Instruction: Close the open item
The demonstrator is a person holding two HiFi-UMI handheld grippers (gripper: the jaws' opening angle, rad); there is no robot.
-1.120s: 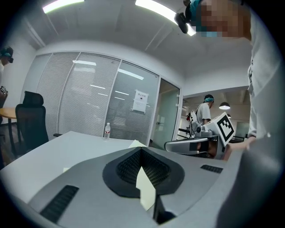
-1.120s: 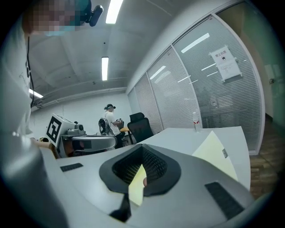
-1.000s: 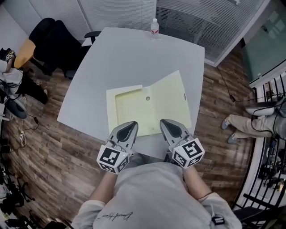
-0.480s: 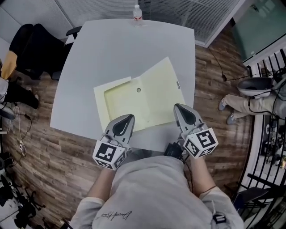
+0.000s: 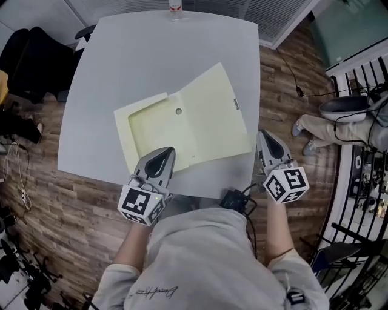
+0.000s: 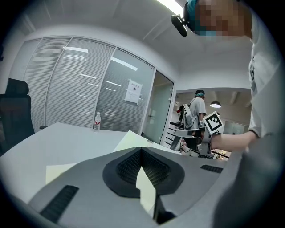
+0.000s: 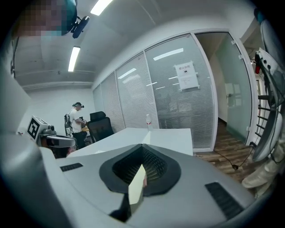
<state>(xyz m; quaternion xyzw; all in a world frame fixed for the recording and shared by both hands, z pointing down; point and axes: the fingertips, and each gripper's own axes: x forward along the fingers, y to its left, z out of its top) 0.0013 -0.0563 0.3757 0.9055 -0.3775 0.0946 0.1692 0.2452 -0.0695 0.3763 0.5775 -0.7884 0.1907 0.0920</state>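
Observation:
A pale yellow file folder [image 5: 182,130] lies open on the grey table [image 5: 121,60], with its shallow tray on the left and its lid [image 5: 212,112] spread to the right. My left gripper [image 5: 166,151] is shut and points over the tray's near edge. In the left gripper view the gripper [image 6: 141,152] shows the yellow folder [image 6: 129,140] past its tips. My right gripper [image 5: 262,134] is shut beside the lid's near right corner, at the table's right edge. A yellow sliver [image 7: 136,187] shows through the slit of the right gripper [image 7: 143,149]. Neither holds anything that I can see.
A water bottle [image 5: 174,6] stands at the table's far edge. A black office chair [image 5: 30,54] is at the far left. A person's legs [image 5: 321,127] and a metal railing [image 5: 364,79] are to the right. A black device with cables [image 5: 233,198] hangs at my waist.
My right gripper has swung right, off the folder's near edge to the lid's right corner. The left gripper stays at the tray's near edge. The head view has shifted.

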